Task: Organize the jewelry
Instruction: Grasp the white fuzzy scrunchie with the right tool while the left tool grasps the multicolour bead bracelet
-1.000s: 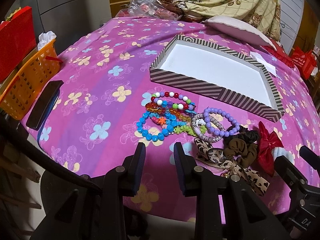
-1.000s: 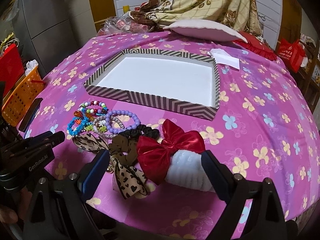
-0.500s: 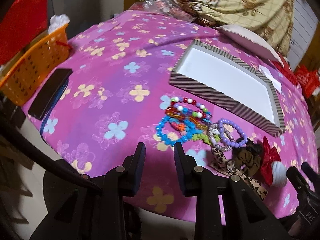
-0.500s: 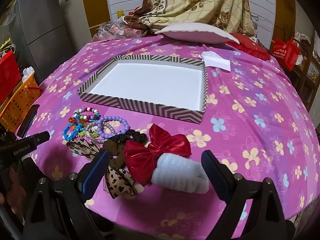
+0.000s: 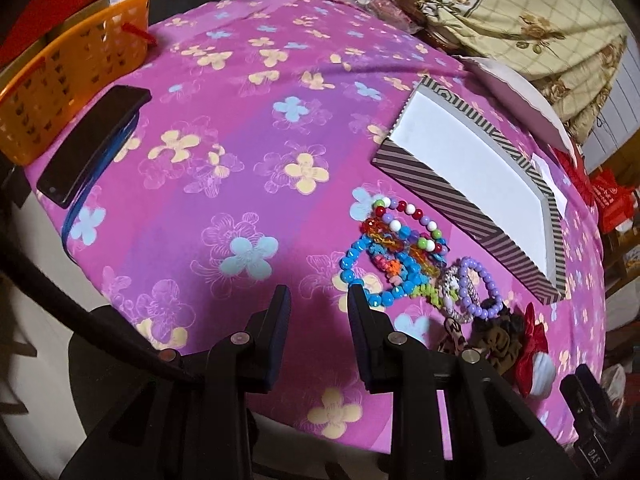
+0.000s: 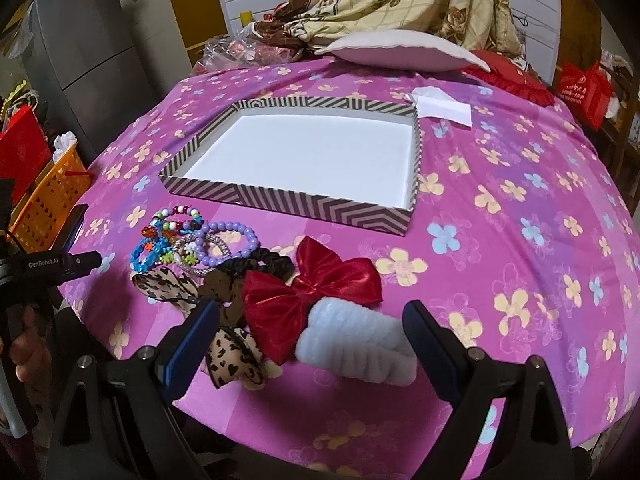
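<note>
Nearest the front edge of the bed, the right gripper [image 6: 312,340] hovers with its fingers spread wide either side of a pale blue fluffy band [image 6: 356,336] and red bow [image 6: 308,284], pressing on neither. To its left, the left gripper [image 5: 316,312] hangs with fingers apart on nothing, just short of the blue bead bracelet [image 5: 360,276]. "GenRobot.AI" reads on its body in the right view. All the jewelry, including the purple bead bracelet [image 6: 228,240] and leopard bow [image 6: 168,288], lies heaped near that front edge. Further back, the striped tray [image 6: 320,204] holds nothing, so I judge the sorting not yet begun. Beyond, a red bag [image 6: 580,88] bears unreadable print.
</note>
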`<state>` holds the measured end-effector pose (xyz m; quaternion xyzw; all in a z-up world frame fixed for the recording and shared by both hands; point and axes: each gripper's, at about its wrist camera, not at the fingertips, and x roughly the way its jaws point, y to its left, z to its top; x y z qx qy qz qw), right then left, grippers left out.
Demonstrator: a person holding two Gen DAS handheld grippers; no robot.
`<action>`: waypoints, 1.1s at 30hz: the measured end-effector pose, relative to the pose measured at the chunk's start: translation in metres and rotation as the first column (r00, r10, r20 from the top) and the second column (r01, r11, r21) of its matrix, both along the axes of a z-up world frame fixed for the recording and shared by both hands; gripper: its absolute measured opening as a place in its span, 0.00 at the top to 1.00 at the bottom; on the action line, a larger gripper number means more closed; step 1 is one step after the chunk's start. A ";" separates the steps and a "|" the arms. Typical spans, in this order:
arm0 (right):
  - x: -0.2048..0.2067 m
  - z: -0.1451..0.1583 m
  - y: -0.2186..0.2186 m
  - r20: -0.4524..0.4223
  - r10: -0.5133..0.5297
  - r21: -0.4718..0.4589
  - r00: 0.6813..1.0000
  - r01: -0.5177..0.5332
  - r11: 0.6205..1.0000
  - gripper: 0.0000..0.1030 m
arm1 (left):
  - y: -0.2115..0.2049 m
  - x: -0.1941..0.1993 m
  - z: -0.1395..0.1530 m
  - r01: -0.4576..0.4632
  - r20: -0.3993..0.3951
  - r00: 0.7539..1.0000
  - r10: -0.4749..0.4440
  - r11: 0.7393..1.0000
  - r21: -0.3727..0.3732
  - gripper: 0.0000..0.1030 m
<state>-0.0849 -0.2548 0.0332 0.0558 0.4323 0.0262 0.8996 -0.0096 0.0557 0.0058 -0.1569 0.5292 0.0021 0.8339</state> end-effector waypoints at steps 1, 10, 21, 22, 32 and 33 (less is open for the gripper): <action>0.000 0.000 -0.004 -0.003 -0.002 0.017 1.000 0.002 1.000 0.08 | -0.001 0.003 0.000 0.002 -0.001 1.000 -0.002 1.000 0.002 0.57; 0.005 0.000 -0.039 -0.020 -0.047 0.009 0.999 0.048 0.999 0.08 | -0.012 0.042 -0.002 0.035 -0.022 0.999 -0.035 0.999 0.001 0.57; -0.003 -0.027 -0.031 -0.111 0.211 -0.085 0.971 -0.221 0.972 0.08 | -0.023 0.082 -0.010 0.103 -0.064 0.993 -0.104 0.994 -0.017 0.54; -0.002 -0.028 -0.028 -0.117 0.234 -0.098 0.965 -0.245 0.964 0.08 | -0.024 0.085 -0.011 0.116 -0.068 0.991 -0.117 0.993 -0.018 0.54; 0.019 -0.042 -0.024 -0.198 0.368 -0.137 0.909 -0.397 0.907 0.08 | -0.038 0.109 -0.021 0.203 -0.095 0.974 -0.206 0.978 -0.039 0.42; 0.019 -0.044 -0.024 -0.201 0.373 -0.138 0.906 -0.403 0.905 0.08 | -0.040 0.111 -0.022 0.209 -0.098 0.972 -0.212 0.977 -0.034 0.42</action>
